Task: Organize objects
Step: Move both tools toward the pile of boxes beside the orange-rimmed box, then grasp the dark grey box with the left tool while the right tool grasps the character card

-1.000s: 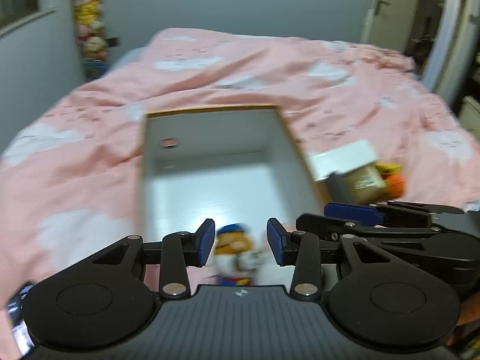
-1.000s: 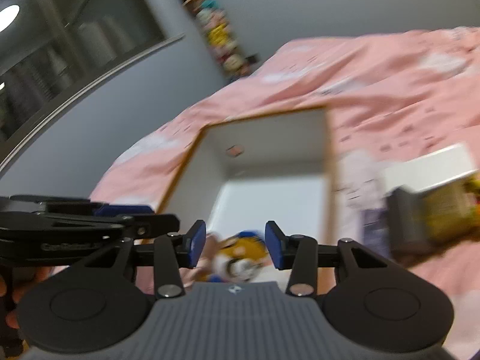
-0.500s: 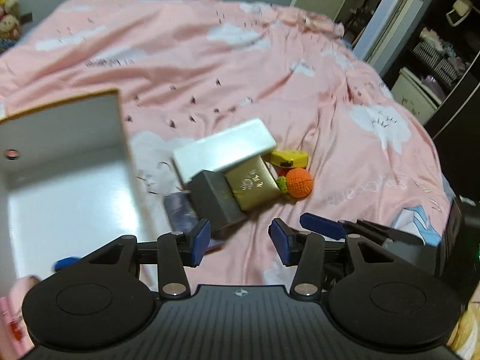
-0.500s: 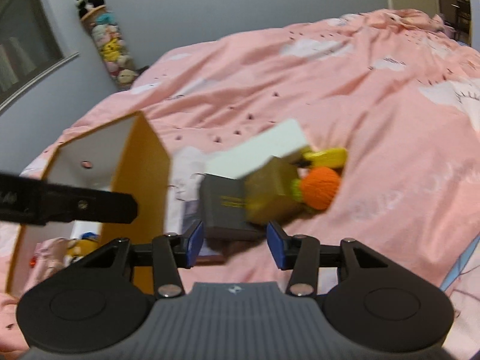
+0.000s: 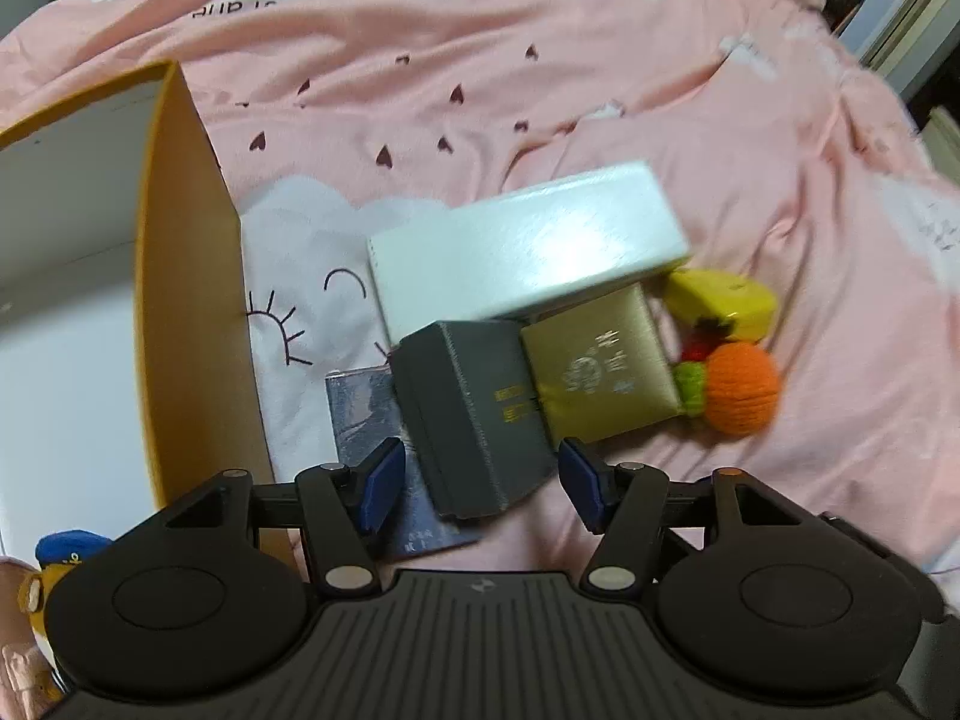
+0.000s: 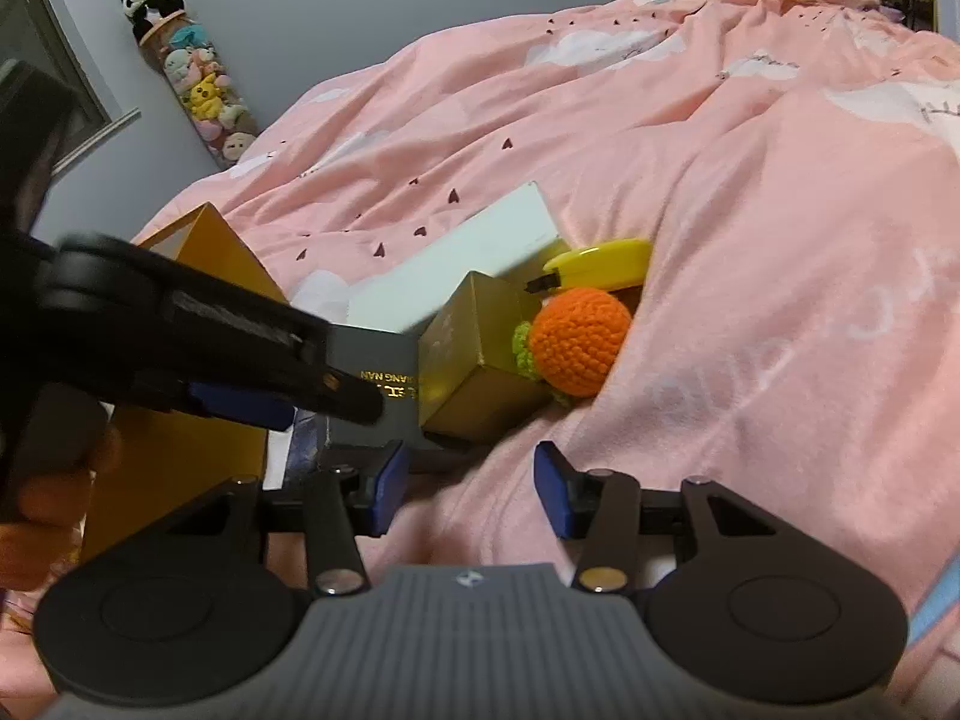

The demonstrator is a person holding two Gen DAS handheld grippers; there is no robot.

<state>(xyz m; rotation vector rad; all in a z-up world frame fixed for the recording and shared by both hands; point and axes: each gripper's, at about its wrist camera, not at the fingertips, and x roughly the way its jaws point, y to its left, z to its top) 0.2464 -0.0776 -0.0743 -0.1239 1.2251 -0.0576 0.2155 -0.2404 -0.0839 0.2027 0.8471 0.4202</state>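
Approach to the dark grey rectangular box (image 5: 474, 414) is judged under way, the empty left hand-held gripper (image 5: 480, 483) being opened around it, so closing is called for next.

The left tool (image 5: 480, 483) hangs over the pink bed (image 5: 600, 90), its jaws opening, the near end of a dark grey box (image 5: 474, 414) between its 2 blue pads (image 5: 384, 480) without either pressing it. Under that box lies a blue booklet (image 5: 366, 402). A gold box (image 5: 606, 372) touches the grey box's right side, and a white box (image 5: 528, 246) rests behind both. An orange crocheted ball (image 5: 741, 390) and a yellow toy (image 5: 720, 300) sit just beside the gold box. An open cardboard box (image 5: 192, 300) stands left, with a capped figurine (image 5: 60, 558) at its near corner.
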